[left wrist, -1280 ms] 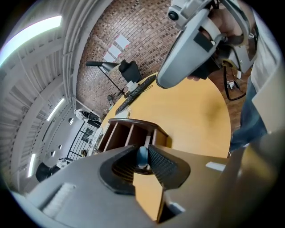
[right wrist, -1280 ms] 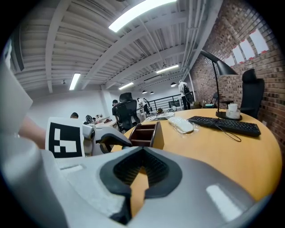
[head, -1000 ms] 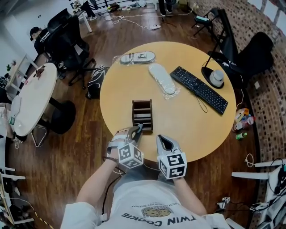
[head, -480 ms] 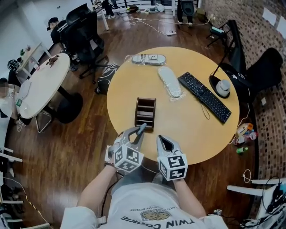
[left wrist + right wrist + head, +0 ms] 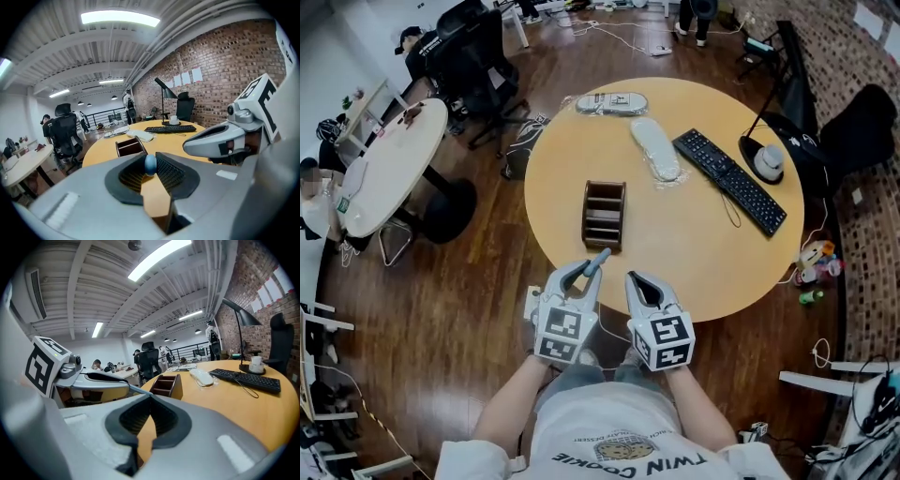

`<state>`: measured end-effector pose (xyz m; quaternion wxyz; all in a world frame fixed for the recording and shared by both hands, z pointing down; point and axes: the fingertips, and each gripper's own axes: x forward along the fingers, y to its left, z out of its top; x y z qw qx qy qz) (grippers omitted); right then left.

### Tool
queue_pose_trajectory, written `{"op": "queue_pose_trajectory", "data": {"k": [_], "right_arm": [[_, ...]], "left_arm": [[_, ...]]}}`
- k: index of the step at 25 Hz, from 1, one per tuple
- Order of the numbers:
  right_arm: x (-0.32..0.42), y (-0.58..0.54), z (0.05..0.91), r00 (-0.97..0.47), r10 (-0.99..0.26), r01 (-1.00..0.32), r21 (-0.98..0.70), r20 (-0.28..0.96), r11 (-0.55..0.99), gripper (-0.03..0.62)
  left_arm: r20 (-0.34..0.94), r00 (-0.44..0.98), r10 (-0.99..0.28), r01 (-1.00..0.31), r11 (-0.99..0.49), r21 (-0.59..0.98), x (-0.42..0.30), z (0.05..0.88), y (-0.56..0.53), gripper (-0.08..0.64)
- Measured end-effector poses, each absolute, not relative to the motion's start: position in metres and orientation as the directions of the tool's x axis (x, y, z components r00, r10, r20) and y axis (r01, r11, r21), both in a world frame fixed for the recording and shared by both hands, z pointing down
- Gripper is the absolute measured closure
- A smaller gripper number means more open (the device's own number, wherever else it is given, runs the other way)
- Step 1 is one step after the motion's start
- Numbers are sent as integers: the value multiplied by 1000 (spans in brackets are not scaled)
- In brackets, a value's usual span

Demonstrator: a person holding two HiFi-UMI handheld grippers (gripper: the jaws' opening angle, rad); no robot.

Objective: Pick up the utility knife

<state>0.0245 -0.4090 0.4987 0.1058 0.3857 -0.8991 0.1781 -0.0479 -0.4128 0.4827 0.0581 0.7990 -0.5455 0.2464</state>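
Observation:
The utility knife (image 5: 596,262) has a blue-grey end and sticks out forward from my left gripper (image 5: 586,274), which is shut on it just over the table's near edge. In the left gripper view the knife's rounded blue end (image 5: 150,164) sits pinched between the black pads (image 5: 171,172). My right gripper (image 5: 636,282) hangs beside it on the right, shut with nothing in it. In the right gripper view its jaws (image 5: 150,399) meet at the tips, and the left gripper (image 5: 91,380) shows at the left.
On the round wooden table (image 5: 694,253) stands a brown slotted organizer (image 5: 604,215) just ahead of the grippers. Farther back lie a black keyboard (image 5: 729,181), a lamp base (image 5: 767,161) and two white wrapped items (image 5: 655,161). Office chairs and a white table stand at the left.
Both grippers have drawn back from the organizer toward the table's edge and risen. The left gripper has rolled, with the knife still in it.

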Motion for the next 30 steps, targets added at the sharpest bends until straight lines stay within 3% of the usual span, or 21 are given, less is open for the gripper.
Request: {"op": "queue_pose_trajectory", "data": {"k": [13, 30], "right_arm": [[-5, -333, 492, -630, -700, -774, -201, 336, 601, 591], [-37, -168, 476, -521, -785, -852, -145, 335, 503, 591]], "left_arm": [[376, 353, -857, -926, -377, 9, -65, 470, -331, 488], [276, 473, -837, -879, -471, 79, -88, 456, -172, 488]]}}
